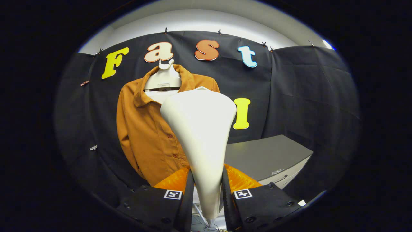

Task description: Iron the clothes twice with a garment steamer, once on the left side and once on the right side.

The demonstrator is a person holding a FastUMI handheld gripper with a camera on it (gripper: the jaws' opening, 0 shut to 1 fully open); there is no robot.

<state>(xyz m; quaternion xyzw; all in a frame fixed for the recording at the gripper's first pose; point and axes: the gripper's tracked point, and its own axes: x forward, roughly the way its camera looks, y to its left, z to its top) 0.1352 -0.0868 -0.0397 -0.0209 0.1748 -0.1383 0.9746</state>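
- Brown fabric comes first: the shirt [146, 135] hangs on a pale hanger [163, 79] against the black booth wall, at about ten o'clock from the fingers. Its collar is open and its button line runs down toward five o'clock.
- Next, in the middle, the garment steamer [201, 135] stands upright. Its narrow handle goes down between the fingers and its wide head rises to twelve o'clock, where it covers the right half of the shirt.
- The gripper [208, 196] pinches the steamer's handle: one finger presses on each side of it, and I see no gap there.
- I judge that the steamer is already picked up and carried toward the garment, and that no ironing pass has started. The head looks apart from the cloth, though I cannot tell how far.
- At about three o'clock from the steamer, a grey cabinet [267, 158] with a drawer handle stands by the wall, beyond the right finger.
- The next move, in my opinion, calls for bringing the head forward and toward ten o'clock, to the upper left side of the shirt, then pulling it down along the fabric. The grip must remain firm, because the head is heavy above the fingers and could tilt.
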